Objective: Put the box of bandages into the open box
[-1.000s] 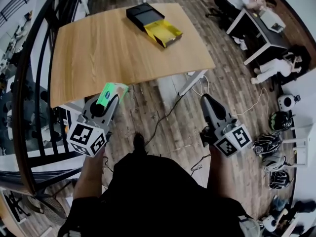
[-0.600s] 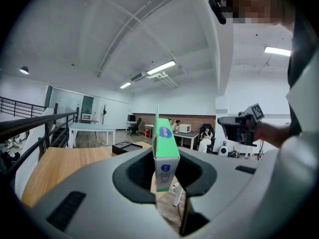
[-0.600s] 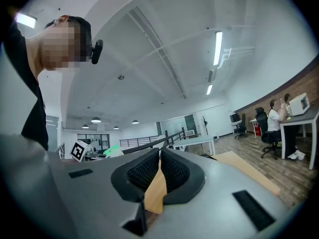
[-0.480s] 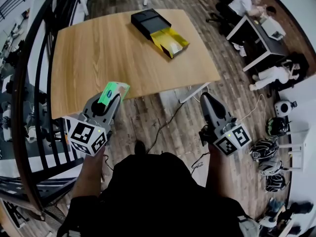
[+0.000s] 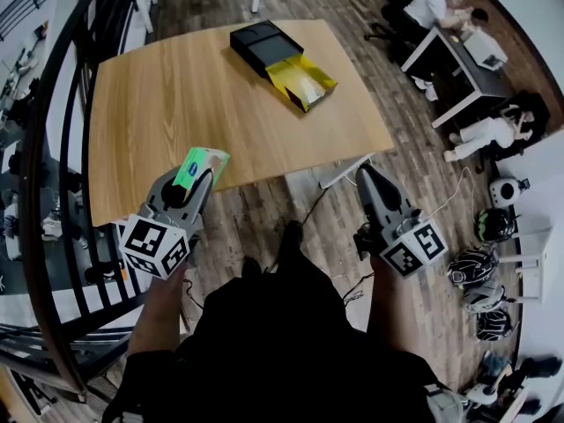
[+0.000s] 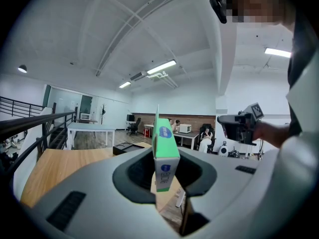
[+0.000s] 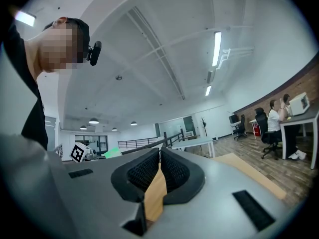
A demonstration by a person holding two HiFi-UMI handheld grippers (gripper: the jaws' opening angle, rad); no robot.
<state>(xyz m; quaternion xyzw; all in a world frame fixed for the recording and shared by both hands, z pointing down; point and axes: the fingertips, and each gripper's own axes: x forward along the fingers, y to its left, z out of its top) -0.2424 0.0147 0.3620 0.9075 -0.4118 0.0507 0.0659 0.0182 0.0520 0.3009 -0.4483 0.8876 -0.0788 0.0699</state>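
Note:
A green box of bandages (image 5: 201, 166) stands pinched on edge between the jaws of my left gripper (image 5: 197, 178), held over the near edge of the wooden table (image 5: 176, 104). In the left gripper view the bandage box (image 6: 165, 151) rises upright between the pads. The open box (image 5: 284, 58), a black lid beside a yellow-lined tray, lies at the table's far right. My right gripper (image 5: 362, 177) hangs over the floor past the table's near right corner. Its jaws meet at the tips (image 7: 160, 151) with nothing between them.
A black railing (image 5: 53, 148) runs along the left of the table. Cables (image 5: 308, 210) trail across the wood floor below. People sit at a desk (image 5: 458, 33) at the far right, and helmets (image 5: 480, 263) lie on the floor to the right.
The table sits slightly closer and lower in the head view, and a foot has stepped forward. Both grippers keep their pose, with the bandage box still in the left one.

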